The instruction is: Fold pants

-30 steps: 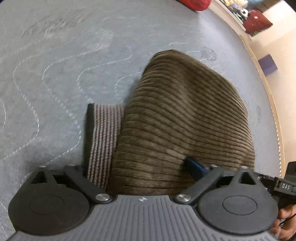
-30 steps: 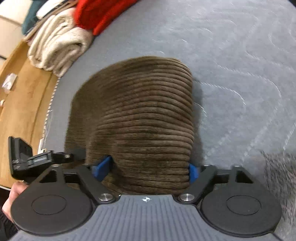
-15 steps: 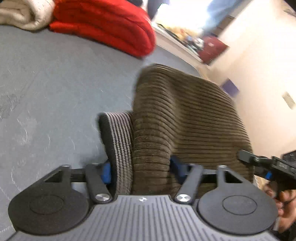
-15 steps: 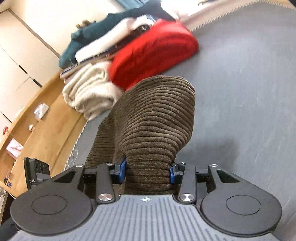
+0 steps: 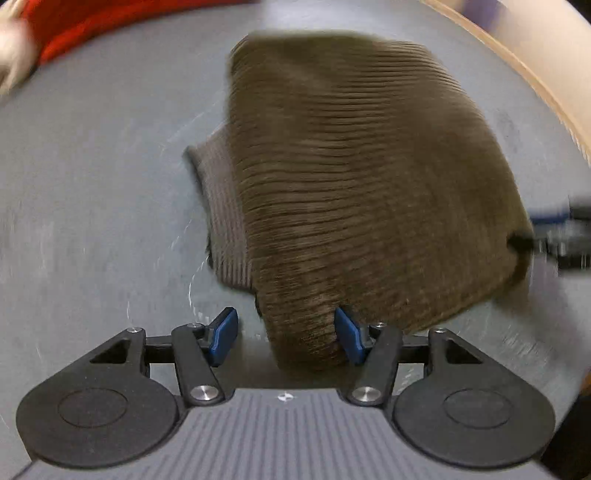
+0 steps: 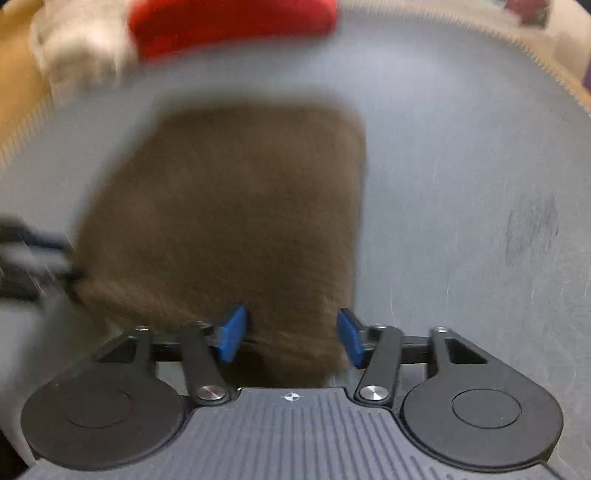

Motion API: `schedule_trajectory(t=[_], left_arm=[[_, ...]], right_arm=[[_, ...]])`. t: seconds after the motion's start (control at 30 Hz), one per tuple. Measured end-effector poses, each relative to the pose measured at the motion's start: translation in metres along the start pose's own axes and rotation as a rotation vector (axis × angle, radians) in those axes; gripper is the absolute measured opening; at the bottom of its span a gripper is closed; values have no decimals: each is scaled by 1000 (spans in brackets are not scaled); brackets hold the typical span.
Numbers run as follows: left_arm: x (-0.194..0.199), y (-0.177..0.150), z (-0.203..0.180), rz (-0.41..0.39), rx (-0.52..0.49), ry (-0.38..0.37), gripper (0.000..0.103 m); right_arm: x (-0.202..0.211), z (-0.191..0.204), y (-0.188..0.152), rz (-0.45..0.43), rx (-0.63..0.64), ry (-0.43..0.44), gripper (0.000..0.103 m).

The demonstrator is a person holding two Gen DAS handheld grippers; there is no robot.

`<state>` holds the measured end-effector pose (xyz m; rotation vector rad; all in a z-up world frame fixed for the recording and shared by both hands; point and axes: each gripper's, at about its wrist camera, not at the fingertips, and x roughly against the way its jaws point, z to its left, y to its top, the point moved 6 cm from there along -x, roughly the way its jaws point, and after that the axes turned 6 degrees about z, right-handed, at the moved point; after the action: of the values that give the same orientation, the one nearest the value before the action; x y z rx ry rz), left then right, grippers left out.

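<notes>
Motion smears the right wrist view: the brown pants (image 6: 229,221) lose their ribbing there. Far off, a red bundle (image 6: 232,18) and a pale one (image 6: 81,55) run past the frame's top. The other gripper (image 5: 565,236) is blurred at the edge.

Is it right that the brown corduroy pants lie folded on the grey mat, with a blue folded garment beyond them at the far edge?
Not quite: the garment beyond the brown corduroy pants is red, not blue, as the right wrist view shows. The pants do lie folded on the grey mat.
</notes>
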<state>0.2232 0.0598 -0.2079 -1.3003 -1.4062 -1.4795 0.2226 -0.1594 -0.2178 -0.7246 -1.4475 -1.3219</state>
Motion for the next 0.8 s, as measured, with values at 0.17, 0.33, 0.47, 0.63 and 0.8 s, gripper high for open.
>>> schedule_trajectory(t=[0.17, 0.33, 0.47, 0.63, 0.8], left_arm=[[21, -19, -3, -25, -32, 119, 74], [86, -31, -16, -182, 84, 134, 93], [127, -42, -19, -283, 169, 114, 96], [205, -66, -52, -451, 146, 148, 103], [204, -87, -66, -475, 181, 114, 103]], right_arm=[[15, -6, -21, -9, -82, 5, 65], [82, 29, -19, -314, -40, -90, 63], [156, 53, -31, -503, -127, 11, 65], [228, 84, -57, -717, -37, -15, 88], [206, 79, -68, -618, -22, -144, 89]])
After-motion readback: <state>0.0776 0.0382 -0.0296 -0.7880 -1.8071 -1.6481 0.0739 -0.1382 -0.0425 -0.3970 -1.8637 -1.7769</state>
